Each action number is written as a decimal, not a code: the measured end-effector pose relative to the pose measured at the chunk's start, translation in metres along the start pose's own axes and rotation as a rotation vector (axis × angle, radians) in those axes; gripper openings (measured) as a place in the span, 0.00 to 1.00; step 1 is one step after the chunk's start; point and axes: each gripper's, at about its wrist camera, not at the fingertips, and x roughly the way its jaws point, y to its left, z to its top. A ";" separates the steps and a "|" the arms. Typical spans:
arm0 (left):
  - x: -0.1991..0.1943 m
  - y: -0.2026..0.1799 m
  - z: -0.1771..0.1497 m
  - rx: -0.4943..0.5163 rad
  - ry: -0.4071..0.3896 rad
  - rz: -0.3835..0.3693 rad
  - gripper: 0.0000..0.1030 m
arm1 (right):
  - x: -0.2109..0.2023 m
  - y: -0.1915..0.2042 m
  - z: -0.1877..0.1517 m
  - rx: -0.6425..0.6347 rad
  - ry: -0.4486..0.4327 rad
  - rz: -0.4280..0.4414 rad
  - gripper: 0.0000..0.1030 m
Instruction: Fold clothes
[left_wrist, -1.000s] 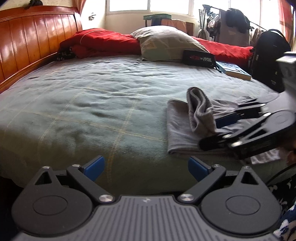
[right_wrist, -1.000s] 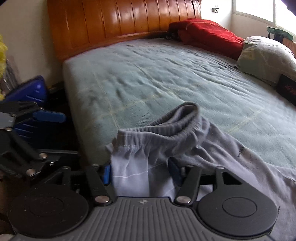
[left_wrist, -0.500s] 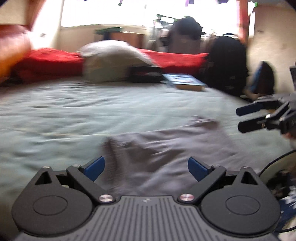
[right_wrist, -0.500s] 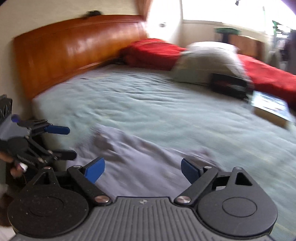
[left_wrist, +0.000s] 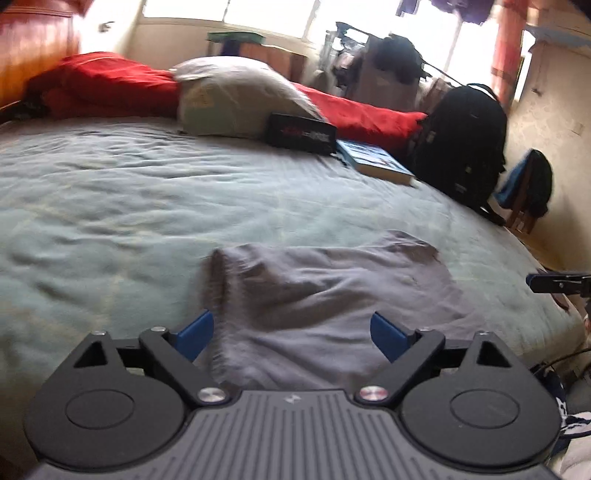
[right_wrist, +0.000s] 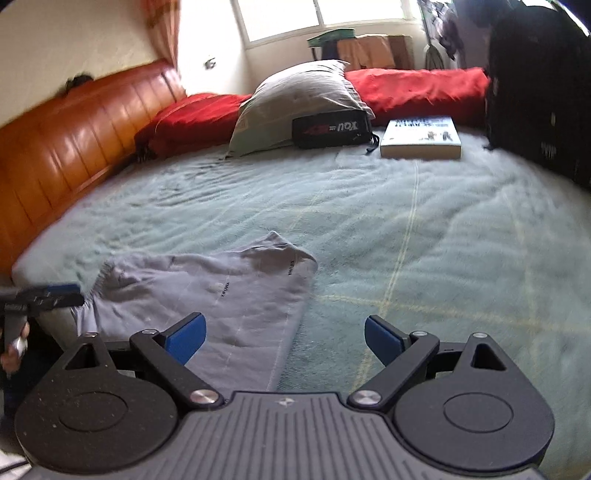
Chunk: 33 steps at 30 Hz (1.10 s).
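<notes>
Left view: grey shorts (left_wrist: 317, 291) now dropped flat near the bed (left_wrist: 110, 206) edge, no longer bunched up; left gripper (left_wrist: 291, 332) wide open, empty, closing a little. Right view: right gripper (right_wrist: 284, 336) just opened, let go; fold likely done. "XIFUMA" maybe on shorts, "YOU" on black pouch (right_wrist: 330, 127).

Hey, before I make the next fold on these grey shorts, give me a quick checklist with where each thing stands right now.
1. Grey shorts lying on the bed, released: ok.
2. Left gripper jaws open, nothing pinched; they have just been closing slightly: ok.
3. Right gripper jaws open, nothing pinched; they have just been opening: ok.
4. Shorts smooth: not ok, creases and a raised waistband edge.
5. Book and black pouch apart from the shorts: ok.
6. Layers lined up underneath: cannot tell.
</notes>
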 end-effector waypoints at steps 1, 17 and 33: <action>-0.001 0.006 -0.003 -0.024 0.003 0.006 0.89 | 0.003 -0.001 -0.002 0.016 0.000 0.010 0.93; 0.029 0.021 -0.002 -0.147 0.015 -0.077 0.88 | 0.009 0.004 -0.006 0.057 -0.005 0.055 0.93; 0.051 0.055 0.004 -0.276 0.137 -0.215 0.90 | 0.011 0.022 -0.010 0.022 0.009 0.092 0.94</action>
